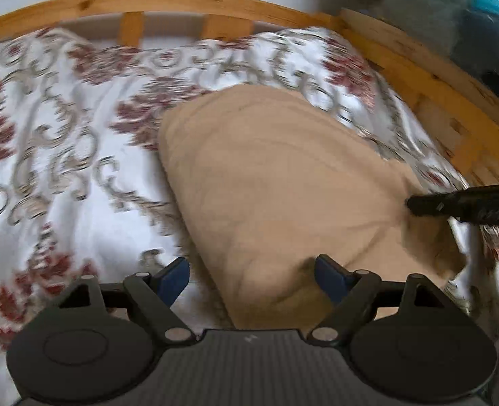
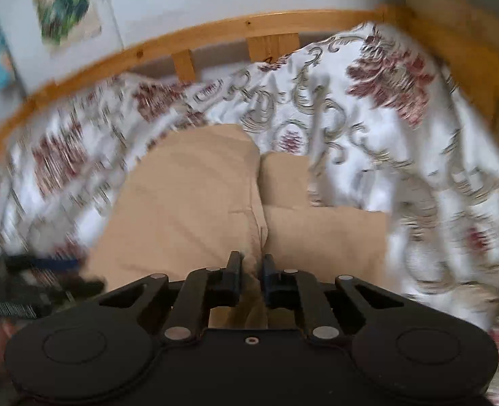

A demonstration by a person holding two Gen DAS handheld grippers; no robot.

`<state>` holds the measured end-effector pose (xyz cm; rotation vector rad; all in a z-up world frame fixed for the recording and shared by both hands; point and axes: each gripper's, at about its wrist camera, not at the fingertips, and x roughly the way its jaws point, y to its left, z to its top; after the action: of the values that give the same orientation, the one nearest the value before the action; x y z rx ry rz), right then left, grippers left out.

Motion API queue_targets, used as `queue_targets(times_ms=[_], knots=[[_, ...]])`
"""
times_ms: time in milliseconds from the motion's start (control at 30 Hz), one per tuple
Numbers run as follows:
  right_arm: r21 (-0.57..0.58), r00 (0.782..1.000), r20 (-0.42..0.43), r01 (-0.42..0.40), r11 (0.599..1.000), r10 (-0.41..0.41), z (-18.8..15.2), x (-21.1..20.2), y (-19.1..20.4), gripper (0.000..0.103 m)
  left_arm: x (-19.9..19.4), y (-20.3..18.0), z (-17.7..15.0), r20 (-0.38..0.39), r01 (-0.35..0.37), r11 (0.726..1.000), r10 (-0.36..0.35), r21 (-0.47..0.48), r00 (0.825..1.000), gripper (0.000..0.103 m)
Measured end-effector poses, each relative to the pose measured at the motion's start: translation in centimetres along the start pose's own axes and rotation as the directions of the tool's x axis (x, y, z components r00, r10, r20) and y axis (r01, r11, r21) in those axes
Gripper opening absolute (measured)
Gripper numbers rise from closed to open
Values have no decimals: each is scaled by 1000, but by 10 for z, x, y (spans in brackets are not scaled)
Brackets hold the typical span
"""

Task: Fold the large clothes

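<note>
No readable writing, tan garment [image 1: 276, 182] – floral bedspread [image 1: 63, 128], blurred posters [image 2: 66, 3].

**Clearance: bed surface open, bounded by rails**

The white bedspread with red and grey floral scrolls [image 1: 63, 176] lies unobstructed left of the tan folded fabric garment [image 1: 276, 182]. A slatted pine bed rail [image 1: 168, 0] closes the far side, and its side rail [image 1: 452, 88] the right.

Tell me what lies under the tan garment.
The tan garment lies on a white bedspread with red flowers, which shows all around it. Whatever sits directly beneath it is covered.
</note>
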<state>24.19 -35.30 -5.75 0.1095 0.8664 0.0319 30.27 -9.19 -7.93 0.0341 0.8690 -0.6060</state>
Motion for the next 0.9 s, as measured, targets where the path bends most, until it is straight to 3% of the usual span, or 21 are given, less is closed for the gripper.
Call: queue_targets(times_ms=[100,200,333,400,467,533,600,633,733,767,900], knots=[[-9,994,-96,46,999,-47,-15,20,-2,12,12,-8,-3,-15,12,1000,-12,12,1000,87],[48,995,-94,51,998,-47,-14,25,-6,14,22,-6,-4,-18,30,999,-30,-37,999,88],[143,997,79,6,990,-17,-5,5,-14,21,26,3,-6,-35,54,993,-58,-106,998,89],[99,983,184,4,995,-22,5,0,-10,23,27,5,-7,-40,55,991,-61,-120,997,90],[32,972,236,0,999,-7,20,5,-3,24,27,5,-7,-40,54,991,-60,-124,997,90],[-26,958,271,-87,996,91,36,13,7,27,27,7,-8,-38,61,988,-66,-140,997,90],[-116,944,259,-182,977,206,53,27,22,45,28,10,-8,-38,69,985,-76,-160,996,92],[-162,940,245,-200,966,236,60,37,31,46,30,11,-8,-42,68,984,-76,-166,996,94],[-252,954,166,-202,946,248,74,77,54,38,34,14,-8,-50,73,981,-83,-180,995,97],[-247,964,117,-206,947,241,73,93,56,36,35,15,-8,-53,71,978,-83,-196,995,97],[-159,962,57,-254,954,265,68,127,38,36,40,19,-10,-64,84,969,-101,-232,993,98]])
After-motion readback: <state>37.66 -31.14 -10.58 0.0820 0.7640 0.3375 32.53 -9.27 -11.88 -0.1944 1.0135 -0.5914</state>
